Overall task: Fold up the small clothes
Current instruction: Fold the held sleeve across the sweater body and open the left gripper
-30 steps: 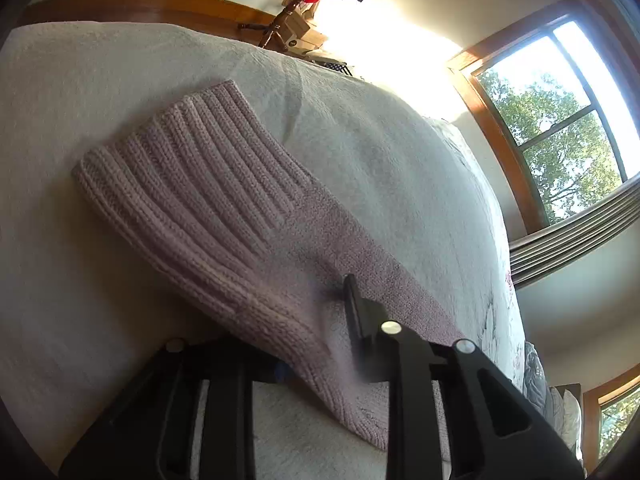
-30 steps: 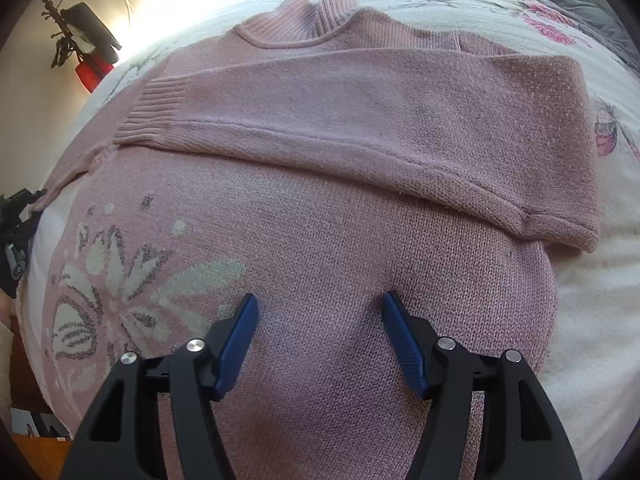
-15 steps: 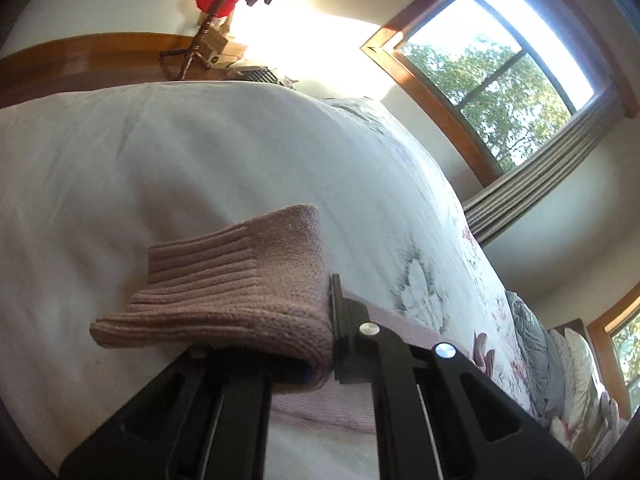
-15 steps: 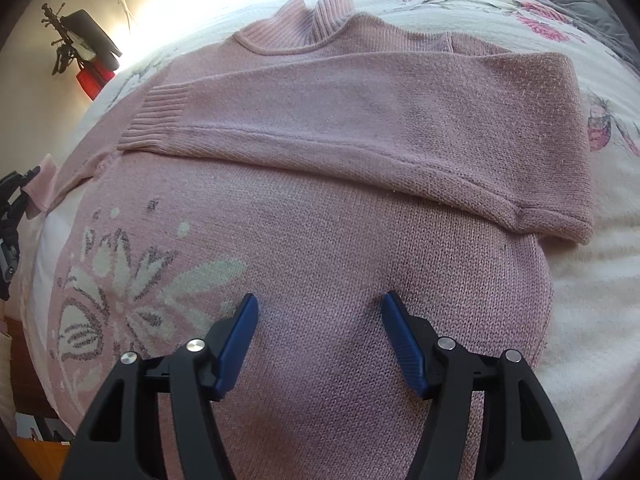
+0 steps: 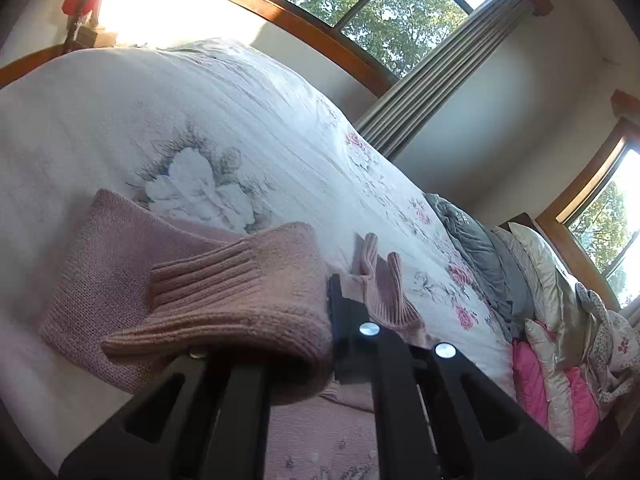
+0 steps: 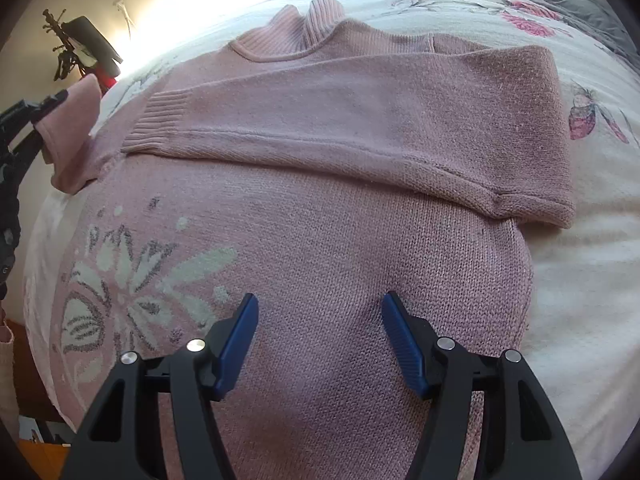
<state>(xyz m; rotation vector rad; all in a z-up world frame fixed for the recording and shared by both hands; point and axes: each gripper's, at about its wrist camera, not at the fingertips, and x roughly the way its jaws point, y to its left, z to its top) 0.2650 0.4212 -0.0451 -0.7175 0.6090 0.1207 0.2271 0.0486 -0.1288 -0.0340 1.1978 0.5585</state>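
A pink sweater (image 6: 328, 216) lies face up on a floral bedspread (image 6: 592, 264), one sleeve (image 6: 360, 120) already laid across its chest just below the collar (image 6: 304, 28). The left tongs (image 5: 320, 320) are clamped on the ribbed cuff (image 5: 224, 300) of the other sleeve, lifted off the bed at the sweater's side, apparently to carry it across likewise. The right tongs (image 6: 320, 344), jaws apart, hover over the sweater's lower body, gripping nothing.
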